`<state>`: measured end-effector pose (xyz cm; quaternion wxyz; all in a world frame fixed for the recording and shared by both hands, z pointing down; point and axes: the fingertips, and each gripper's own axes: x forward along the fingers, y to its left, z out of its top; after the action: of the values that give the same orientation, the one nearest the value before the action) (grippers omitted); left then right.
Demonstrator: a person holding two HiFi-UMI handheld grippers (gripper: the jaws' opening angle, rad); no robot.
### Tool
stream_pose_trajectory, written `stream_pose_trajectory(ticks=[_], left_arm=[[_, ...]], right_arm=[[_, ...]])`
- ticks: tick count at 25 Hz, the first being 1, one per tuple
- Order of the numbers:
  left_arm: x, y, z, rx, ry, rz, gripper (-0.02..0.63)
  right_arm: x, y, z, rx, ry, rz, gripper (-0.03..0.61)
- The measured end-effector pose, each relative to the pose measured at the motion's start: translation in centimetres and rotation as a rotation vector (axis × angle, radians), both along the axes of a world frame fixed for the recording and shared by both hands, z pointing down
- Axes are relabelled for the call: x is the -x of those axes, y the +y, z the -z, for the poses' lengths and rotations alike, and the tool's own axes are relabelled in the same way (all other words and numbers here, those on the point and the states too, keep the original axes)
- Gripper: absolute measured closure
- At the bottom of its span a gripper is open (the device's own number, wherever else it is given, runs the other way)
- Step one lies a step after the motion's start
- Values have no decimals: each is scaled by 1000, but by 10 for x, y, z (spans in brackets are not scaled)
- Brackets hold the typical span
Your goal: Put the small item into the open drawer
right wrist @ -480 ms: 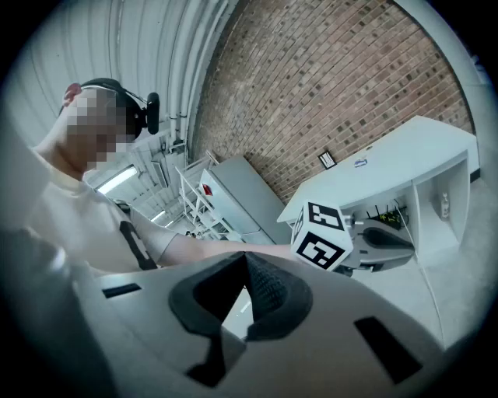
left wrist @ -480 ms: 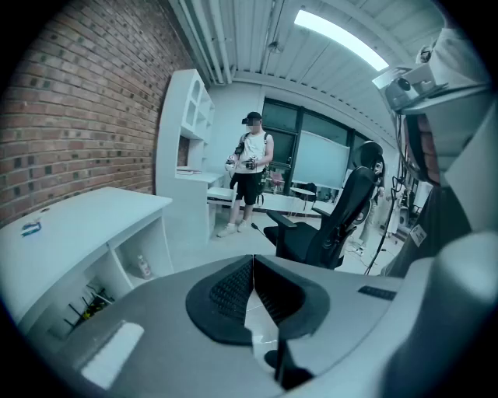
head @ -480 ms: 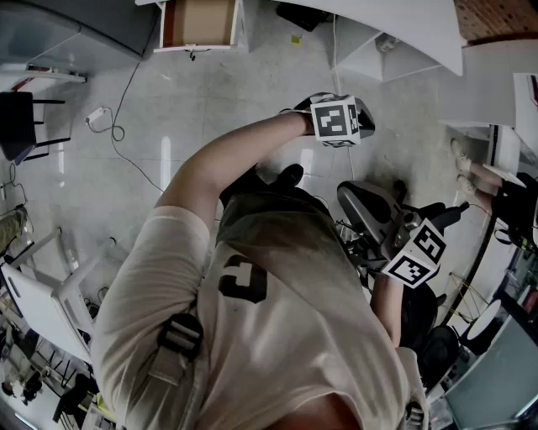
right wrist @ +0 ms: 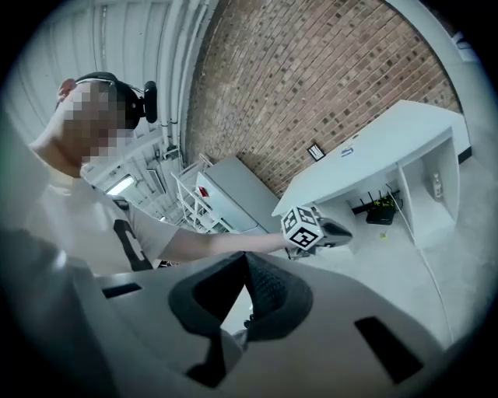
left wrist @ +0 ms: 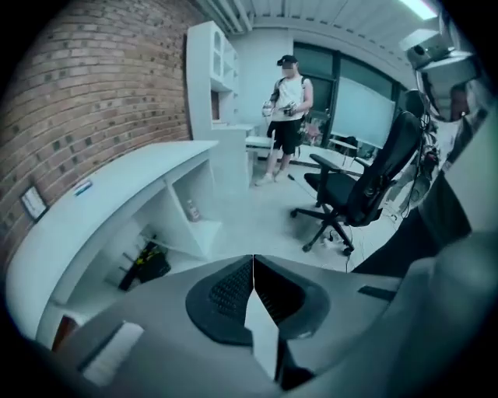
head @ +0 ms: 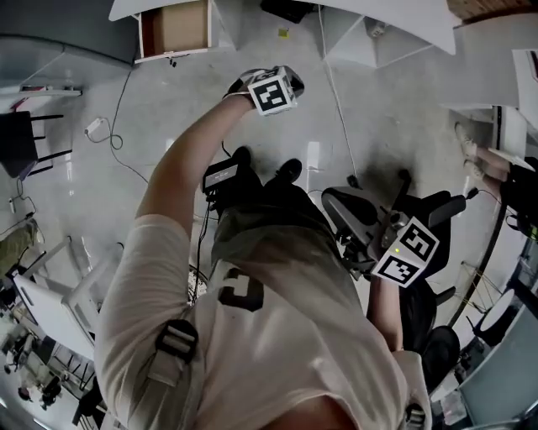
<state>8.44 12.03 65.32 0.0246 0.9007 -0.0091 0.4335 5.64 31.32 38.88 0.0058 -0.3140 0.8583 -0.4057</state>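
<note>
Small item: where is it?
— No view shows it. The left gripper (left wrist: 253,266) has its jaws pressed together with nothing visible between them; the right gripper (right wrist: 244,261) looks closed too.
— And the open drawer (head: 175,29)?
— Low down, ahead of the left gripper and off to its left, well apart. I'd find the item first, then release only once it's over the drawer.

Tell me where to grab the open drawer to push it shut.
Take the drawer by what looks like a small dark handle on its front, coming from the floor side where you stand. The front faces you and the box runs back under the desk, so probably only that face is reachable.
</note>
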Motion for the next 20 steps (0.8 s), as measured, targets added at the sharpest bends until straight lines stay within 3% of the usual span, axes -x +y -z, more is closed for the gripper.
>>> stream_pose_trajectory(ticks=[2, 5, 7, 10, 13, 17, 20], left_arm=[[50, -15, 9, 29, -25, 100, 607], [103, -3, 52, 82, 58, 245, 607], [130, 8, 86, 86, 141, 355, 607], [156, 30, 141, 147, 347, 548, 607], [156, 60, 180, 217, 503, 650, 607], [134, 83, 205, 264, 550, 701, 607], [108, 82, 226, 258, 595, 644, 607]], right_arm=[[-1, -2, -5, 4, -15, -8, 574], [-3, -5, -8, 2, -35, -16, 574], [-1, -8, -6, -4, -39, -13, 574], [3, -13, -4, -15, -18, -3, 574], [4, -18, -4, -23, -10, -1, 574], [-7, -26, -2, -2, 7, -31, 574], [-19, -35, 1, -11, 40, -61, 574]])
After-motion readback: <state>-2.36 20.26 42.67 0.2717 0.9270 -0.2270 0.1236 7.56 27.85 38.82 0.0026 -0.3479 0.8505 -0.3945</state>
